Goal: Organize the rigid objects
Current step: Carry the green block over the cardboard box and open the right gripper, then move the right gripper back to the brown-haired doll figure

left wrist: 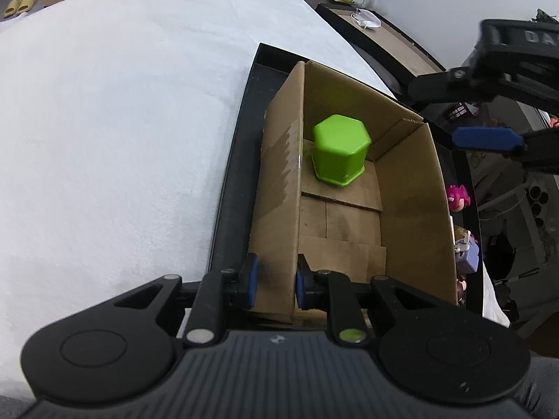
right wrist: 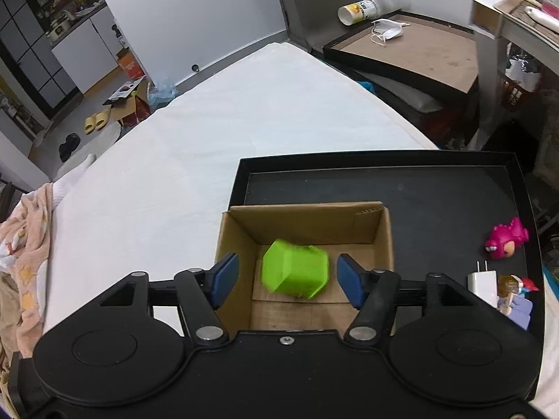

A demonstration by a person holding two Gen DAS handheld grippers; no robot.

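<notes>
A lime-green hexagonal cup [left wrist: 340,150] stands upside down on the floor of an open cardboard box [left wrist: 412,209], at its far end. The box sits in a shallow black tray [left wrist: 230,181]. My left gripper [left wrist: 276,276] is shut on the box's near left wall, one blue pad on each side of the cardboard. In the right wrist view the cup [right wrist: 295,269] looks blurred and lies inside the box [right wrist: 307,220] between the blue pads of my right gripper [right wrist: 287,262]. Those pads stand apart from it, open. From the left wrist view the right gripper [left wrist: 436,111] hovers over the box's far right corner.
On the tray [right wrist: 436,192] right of the box lie a pink dinosaur toy [right wrist: 506,237], a white charger [right wrist: 484,282] and a small figurine [right wrist: 513,293]. The tray rests on a white bed cover [right wrist: 209,132]. A low table [right wrist: 419,49] with a paper cup and a mask stands behind.
</notes>
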